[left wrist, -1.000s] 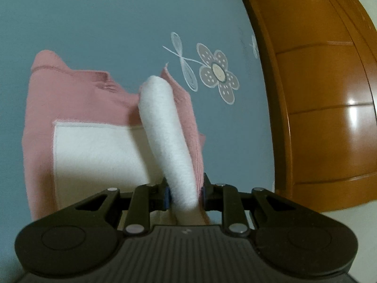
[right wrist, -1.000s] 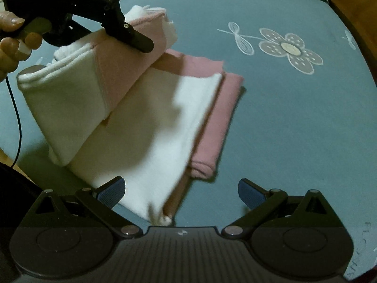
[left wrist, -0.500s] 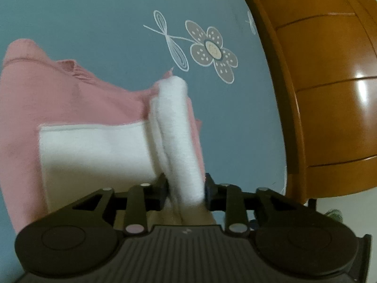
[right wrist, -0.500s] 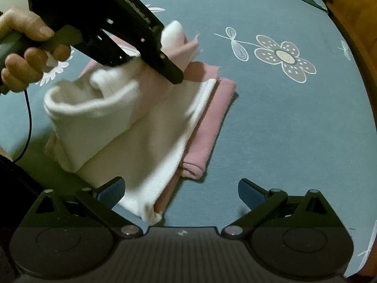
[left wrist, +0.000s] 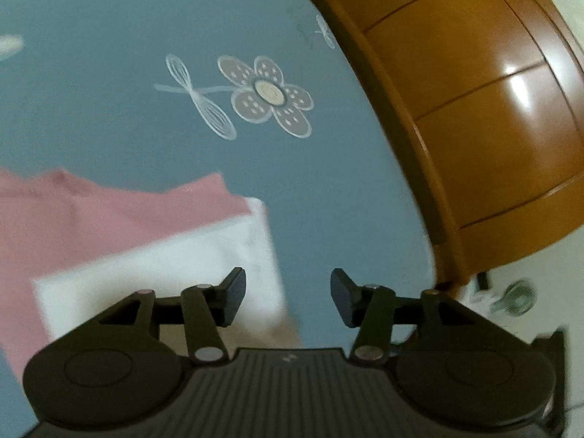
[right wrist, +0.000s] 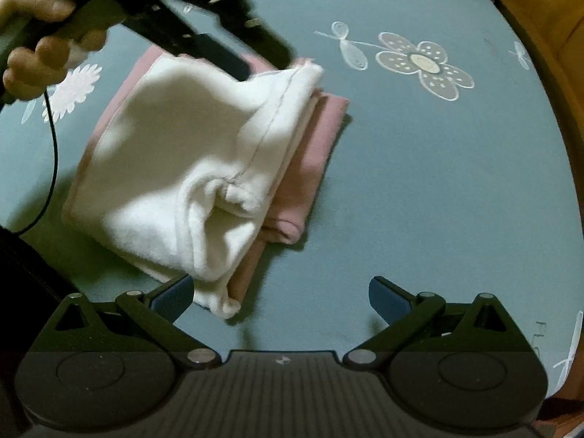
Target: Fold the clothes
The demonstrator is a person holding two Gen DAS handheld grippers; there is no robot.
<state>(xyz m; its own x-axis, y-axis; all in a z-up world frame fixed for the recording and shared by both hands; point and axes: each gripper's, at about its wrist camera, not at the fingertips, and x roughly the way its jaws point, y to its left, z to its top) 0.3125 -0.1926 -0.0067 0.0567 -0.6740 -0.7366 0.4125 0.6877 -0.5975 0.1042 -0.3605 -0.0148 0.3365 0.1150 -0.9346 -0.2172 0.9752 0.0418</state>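
One folded pink garment with a fleecy white lining (right wrist: 182, 168) lies on the blue-grey bedsheet printed with white flowers (right wrist: 419, 189), its white side turned up and bunched into a soft ridge along the edge toward 3 o'clock, pink layers showing beneath. In the left wrist view the same garment (left wrist: 120, 226) sits at about 8 o'clock, blurred. The left gripper (left wrist: 288, 297) has just been opening; its jaws stand apart with nothing between them, only sheet and the garment's white corner below. From the right wrist view this left gripper (right wrist: 237, 51) hangs over the garment's far edge at 11 o'clock, held by a person's hand (right wrist: 40, 40), a thin black cable trailing down at 9 o'clock. The right gripper (right wrist: 281, 299) hovers with jaws wide apart and empty, its left finger just beside the garment's near corner. An orange-brown wooden bed board (left wrist: 474, 116) curves along the sheet at 2 o'clock.
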